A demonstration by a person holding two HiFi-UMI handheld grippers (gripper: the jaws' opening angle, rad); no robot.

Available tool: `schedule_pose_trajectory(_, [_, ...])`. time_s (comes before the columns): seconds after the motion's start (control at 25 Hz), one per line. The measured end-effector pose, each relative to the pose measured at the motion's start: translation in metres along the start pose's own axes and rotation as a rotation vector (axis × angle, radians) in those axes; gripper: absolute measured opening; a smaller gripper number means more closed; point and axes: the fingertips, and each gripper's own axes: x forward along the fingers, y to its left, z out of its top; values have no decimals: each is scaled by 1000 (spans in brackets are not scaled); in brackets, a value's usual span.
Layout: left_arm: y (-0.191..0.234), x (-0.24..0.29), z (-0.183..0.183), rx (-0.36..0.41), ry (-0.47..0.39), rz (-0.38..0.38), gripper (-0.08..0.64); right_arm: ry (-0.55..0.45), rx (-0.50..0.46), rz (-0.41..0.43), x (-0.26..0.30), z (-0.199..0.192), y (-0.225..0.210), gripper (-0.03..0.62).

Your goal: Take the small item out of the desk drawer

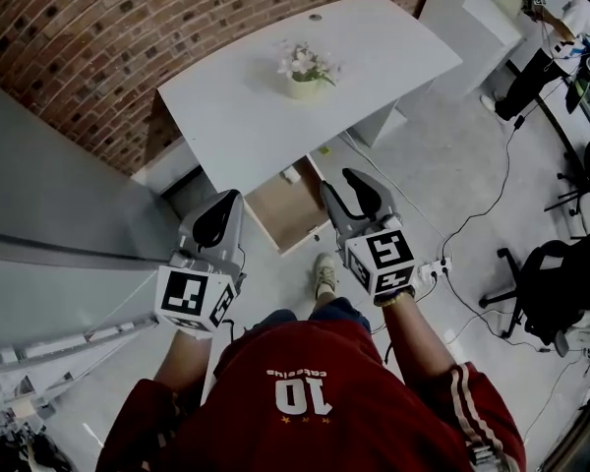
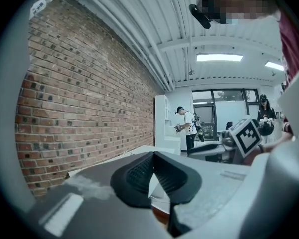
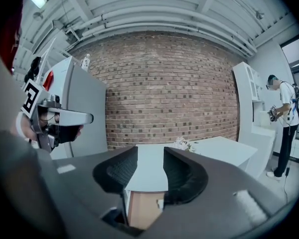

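A reach is seemingly being set up: the small item [image 1: 290, 174] is lying in the open drawer [image 1: 293, 212] under the bench [image 1: 374, 57]. Empty, the right tongs [image 1: 340, 184] are being held open, the left tongs [image 1: 225, 198] closed; lowering around the item is being required.

Head view downward, gripper views level, sharing desk [image 1: 256, 106]

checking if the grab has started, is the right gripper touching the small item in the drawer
Apart. The right gripper view shows the right gripper with jaws open and empty, and the small item lying in the drawer well beyond them.
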Motion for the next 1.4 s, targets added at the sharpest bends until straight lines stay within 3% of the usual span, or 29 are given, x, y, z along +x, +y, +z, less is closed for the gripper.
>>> schedule_pose_trajectory(0.2, [7, 18, -16, 6, 32, 2, 0, 29, 14, -3, 25, -35, -14, 161])
schedule_pose_trajectory(0.56, [26, 48, -75, 14, 63, 29, 0, 91, 52, -4, 72, -132, -27, 161])
schedule_pose_trajectory(0.76, [32, 47, -128, -6, 80, 60, 0, 103, 81, -5, 110, -192, -29, 160])
schedule_pose_trajectory(0.96, [36, 49, -180, -26, 113, 83, 0, 181, 58, 29, 150, -255, -26, 166])
schedule_pose_trajectory(1.4, [53, 92, -272, -44, 119, 121, 1, 265, 24, 99, 257, -368, -38, 175])
